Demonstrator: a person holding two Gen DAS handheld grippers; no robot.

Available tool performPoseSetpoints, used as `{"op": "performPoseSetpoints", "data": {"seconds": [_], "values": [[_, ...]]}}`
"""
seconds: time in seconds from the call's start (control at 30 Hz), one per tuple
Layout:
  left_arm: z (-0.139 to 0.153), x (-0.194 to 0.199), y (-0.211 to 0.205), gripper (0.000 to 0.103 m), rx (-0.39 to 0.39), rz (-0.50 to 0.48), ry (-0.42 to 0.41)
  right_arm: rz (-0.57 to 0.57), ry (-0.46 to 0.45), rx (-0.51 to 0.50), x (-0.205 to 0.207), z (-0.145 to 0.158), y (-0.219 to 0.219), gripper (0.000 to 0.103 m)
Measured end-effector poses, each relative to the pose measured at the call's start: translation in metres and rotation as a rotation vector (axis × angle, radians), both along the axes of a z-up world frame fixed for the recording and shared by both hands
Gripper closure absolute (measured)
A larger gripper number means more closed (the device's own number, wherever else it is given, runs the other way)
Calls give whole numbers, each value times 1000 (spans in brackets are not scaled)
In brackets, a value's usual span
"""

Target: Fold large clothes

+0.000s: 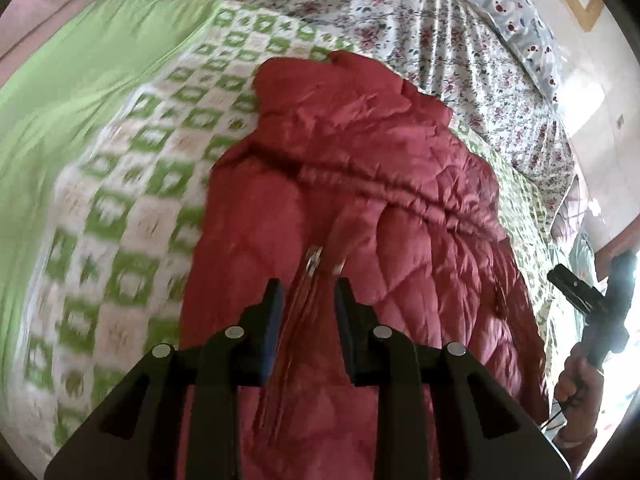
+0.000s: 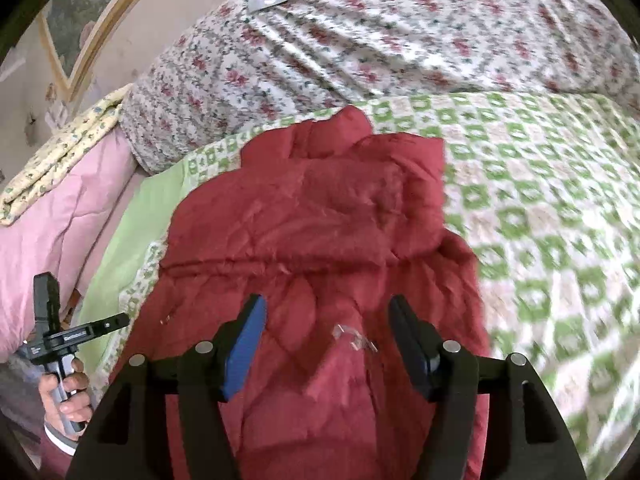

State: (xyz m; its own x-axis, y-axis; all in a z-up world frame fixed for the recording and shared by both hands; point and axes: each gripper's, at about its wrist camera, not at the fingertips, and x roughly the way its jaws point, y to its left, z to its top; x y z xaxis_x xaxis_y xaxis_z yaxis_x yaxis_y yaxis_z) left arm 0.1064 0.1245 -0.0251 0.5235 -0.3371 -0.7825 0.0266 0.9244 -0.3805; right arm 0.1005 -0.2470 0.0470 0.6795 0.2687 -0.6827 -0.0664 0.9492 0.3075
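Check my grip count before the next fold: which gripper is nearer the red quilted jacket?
Left. The left gripper pinches the red quilted jacket beside its zipper pull; the right gripper is open just over it, pads not pressing the cloth.

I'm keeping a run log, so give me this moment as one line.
task: fold large clothes | red quilted jacket: lying on green checked blanket | left gripper: narrow gap, over zipper, grip unclear | right gripper: open, empty
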Motion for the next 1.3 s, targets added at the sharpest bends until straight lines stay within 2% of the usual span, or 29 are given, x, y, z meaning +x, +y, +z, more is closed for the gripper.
{"op": "performPoseSetpoints", "data": {"seconds": [0.13, 0.27, 0.33, 0.57, 0.63, 0.7, 1.0, 1.1, 1.23, 1.3], "values": [[-7, -24, 12, 79, -6, 29, 27, -50, 30, -18, -26, -6, -16, 37], [-10, -43, 18, 79, 31, 44, 34, -82, 86, -61, -53, -18, -24, 30], [-11, -50, 19, 68, 42, 47, 35, -87, 117, -91, -64, -26, -24, 29], [-10, -68, 24, 61, 56, 55, 29, -67, 195, -174, -91, -49, -15, 27], [-10, -72, 25, 51, 56, 58, 25, -69, 212, -174, -95, -54, -15, 27], [-11, -76, 26, 46, 52, 60, 27, -66, 218, -165, -98, -56, -15, 27], [-23, -90, 36, 46, 56, 68, 57, -99, 240, -200, -122, -57, -39, 30], [-31, -94, 38, 45, 55, 66, 80, -112, 237, -157, -129, -59, -48, 31], [-39, -99, 40, 45, 42, 56, 103, -113, 220, -160, -130, -58, -44, 31], [-39, -101, 41, 45, 37, 51, 98, -101, 190, -97, -132, -52, -42, 31]]}}
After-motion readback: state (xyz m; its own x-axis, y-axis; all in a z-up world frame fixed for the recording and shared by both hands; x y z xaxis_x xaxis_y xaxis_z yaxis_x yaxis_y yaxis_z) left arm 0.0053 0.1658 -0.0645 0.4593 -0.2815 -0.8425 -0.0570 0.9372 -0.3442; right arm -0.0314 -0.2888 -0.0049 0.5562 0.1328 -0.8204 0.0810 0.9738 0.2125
